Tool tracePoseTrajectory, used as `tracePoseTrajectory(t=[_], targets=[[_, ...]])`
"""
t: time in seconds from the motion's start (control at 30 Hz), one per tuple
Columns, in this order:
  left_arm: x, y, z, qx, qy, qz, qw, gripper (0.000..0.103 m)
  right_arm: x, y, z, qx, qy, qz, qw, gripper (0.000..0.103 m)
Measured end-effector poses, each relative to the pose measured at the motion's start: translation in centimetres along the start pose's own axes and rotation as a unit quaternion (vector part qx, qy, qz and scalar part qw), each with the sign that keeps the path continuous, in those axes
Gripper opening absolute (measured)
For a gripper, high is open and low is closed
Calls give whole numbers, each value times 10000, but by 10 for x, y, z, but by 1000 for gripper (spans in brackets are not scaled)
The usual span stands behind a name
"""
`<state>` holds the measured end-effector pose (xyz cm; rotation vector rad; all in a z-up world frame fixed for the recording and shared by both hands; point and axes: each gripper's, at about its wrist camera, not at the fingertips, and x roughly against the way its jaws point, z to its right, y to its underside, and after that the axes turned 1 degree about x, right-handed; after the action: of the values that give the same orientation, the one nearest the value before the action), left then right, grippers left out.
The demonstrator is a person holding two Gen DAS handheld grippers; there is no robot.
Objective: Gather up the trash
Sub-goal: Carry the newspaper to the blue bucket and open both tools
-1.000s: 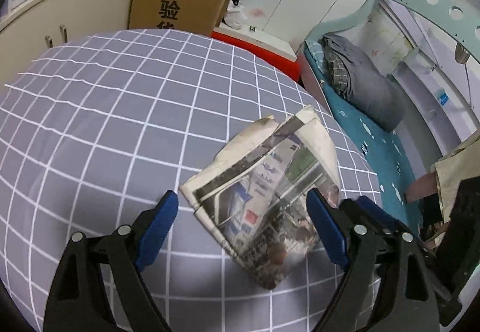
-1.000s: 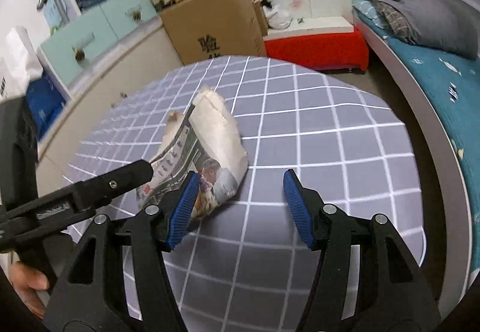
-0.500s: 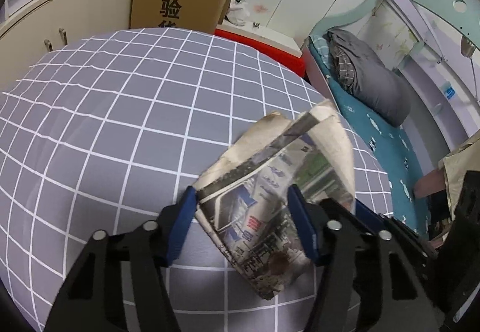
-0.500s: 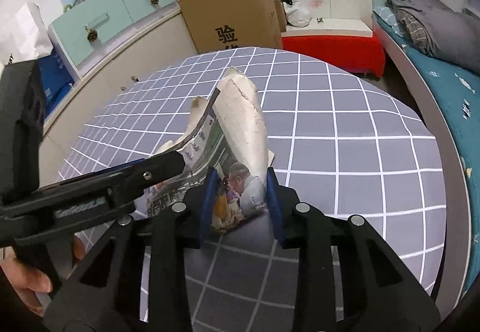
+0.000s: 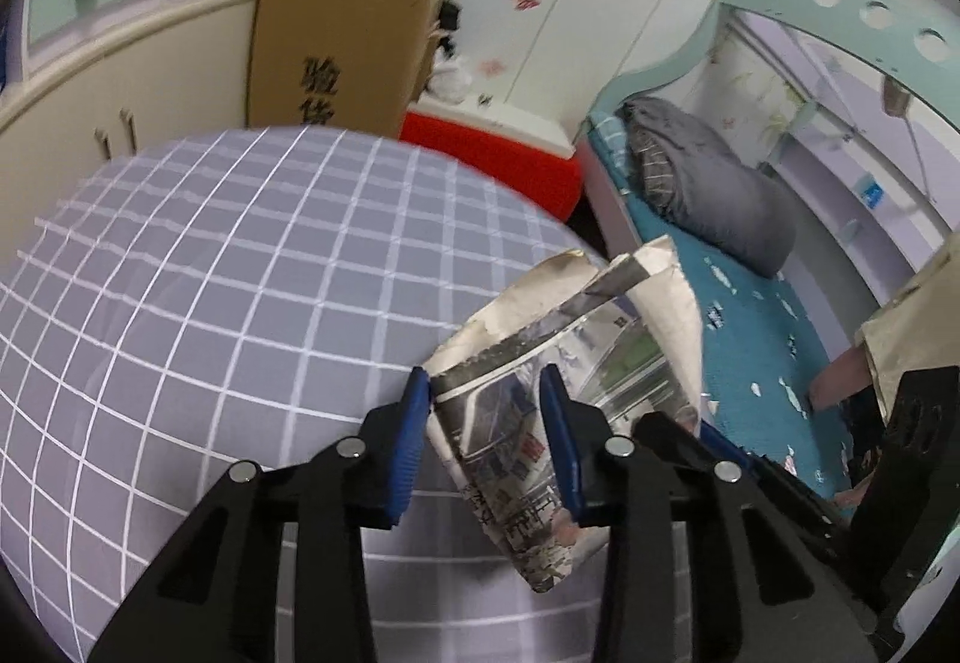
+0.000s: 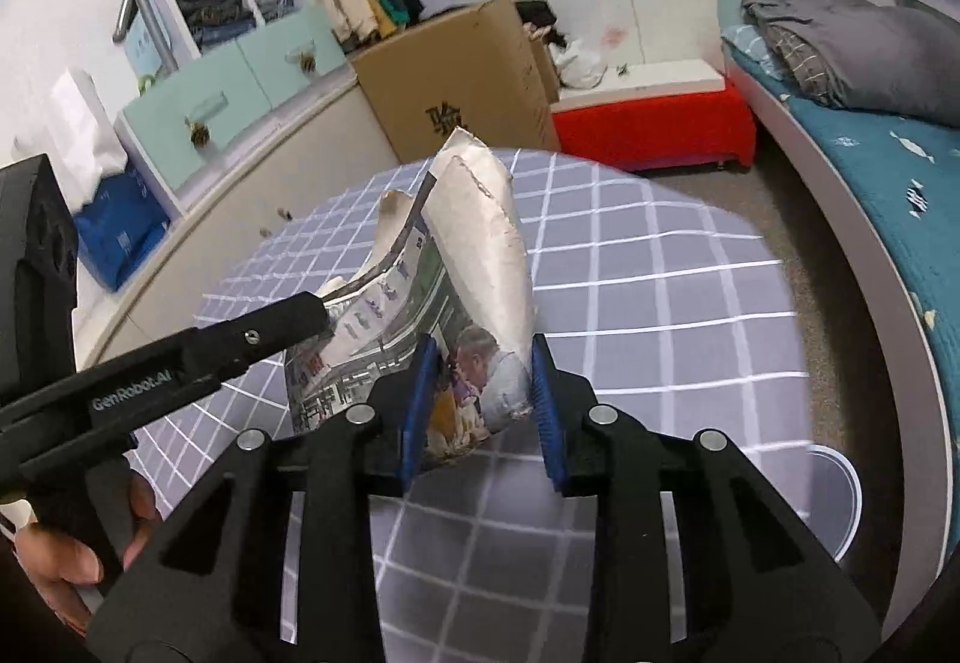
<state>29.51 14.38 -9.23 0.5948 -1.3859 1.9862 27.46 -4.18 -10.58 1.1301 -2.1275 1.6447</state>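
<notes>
A folded, crumpled newspaper (image 5: 570,351) hangs lifted above the round table with the grey checked cloth (image 5: 210,273). My left gripper (image 5: 486,399) has its blue pads pressed on the paper's near left corner, and its jaws are still closing. In the right wrist view the same newspaper (image 6: 480,243) stands up from my right gripper (image 6: 477,357), which is shut on its lower right end. One finger of the left gripper (image 6: 264,333) reaches the paper from the left, held by a person's hand (image 6: 54,561).
A brown cardboard box (image 6: 468,87) and a red bench (image 6: 654,135) stand behind the table (image 6: 660,273). A bed with a teal sheet (image 5: 750,333) and a grey blanket (image 5: 702,183) runs along the right. A pale round container (image 6: 834,501) sits on the floor.
Both grippers went from open around the newspaper to shut on it. The paper has come up off the table and now stands more upright, bunched between them.
</notes>
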Motion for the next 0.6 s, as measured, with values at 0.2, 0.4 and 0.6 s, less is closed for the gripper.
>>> tracePoseTrajectory(t=[0.2, 0.4, 0.6], targets=[[18, 13, 62, -328, 338, 102, 9988, 37, 57, 7, 41, -305, 79, 361, 9988, 31], [10, 42, 134, -705, 717, -18, 9949, 37, 112, 28, 96, -559, 489, 642, 9952, 31], [-30, 78, 201, -1089, 983, -429, 9883, 37, 146, 58, 162, -923, 969, 754, 9881, 31]])
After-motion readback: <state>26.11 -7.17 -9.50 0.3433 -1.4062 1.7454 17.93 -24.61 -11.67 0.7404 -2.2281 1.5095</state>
